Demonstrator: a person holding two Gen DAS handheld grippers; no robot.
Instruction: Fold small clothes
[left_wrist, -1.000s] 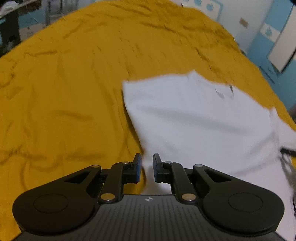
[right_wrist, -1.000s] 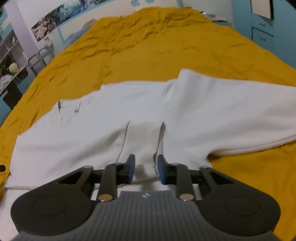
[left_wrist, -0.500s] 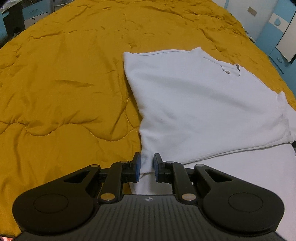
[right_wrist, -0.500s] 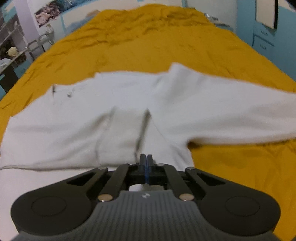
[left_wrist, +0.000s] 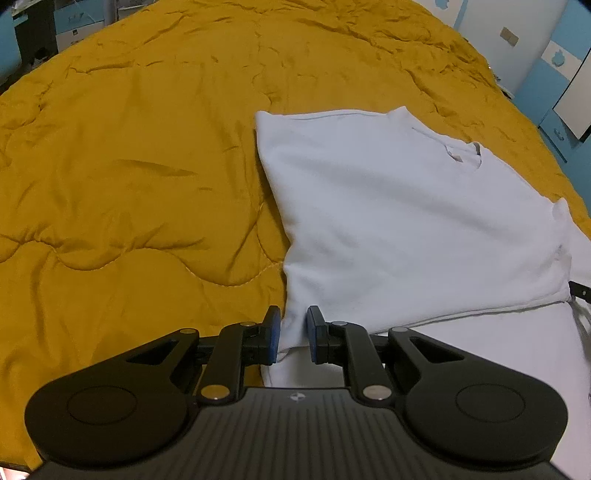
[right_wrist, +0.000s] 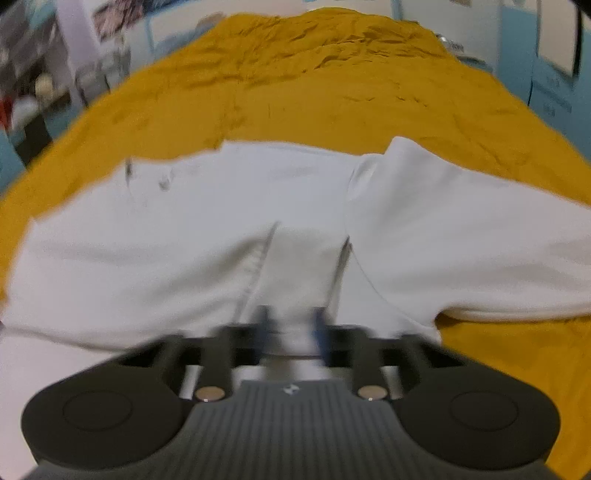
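I'm looking down both wrist cams at a white top (left_wrist: 406, 221) that's lying on the bed, spread over a mustard quilt (left_wrist: 129, 166); it's sitting w/ one fold already in it, the near edge doubled over a lower layer, collar (left_wrist: 463, 151) pointing away from me; I'm keeping the left gripper (left_wrist: 291, 334) low at the near-left corner of the folded panel, jaws apart w/ a tuck of white cloth sitting between the blue pads, not pinched as far as I can tell, prob. so the corner stays lined up; the right gripper (right_wrist: 290, 330) is blurring badly in its own cam, but I'm reading the jaws as parted, straddling a narrow strip of fabric that looks like a folded-in sleeve or cuff (right_wrist: 303, 266), not clamping it; the other sleeve (right_wrist: 480, 240) is lying out to the right, unfolded, so I'm judging that's what's left to bring in; nothing's sitting on the garment or blocking a sweep across it; the quilt's puffy stitched ridges are the only nuisance, likely to drag cloth as it's slid; furniture & blue cabinets (left_wrist: 554, 92) are standing well back past the bed edges, shelving off to the left in the right cam, too smeared to name.
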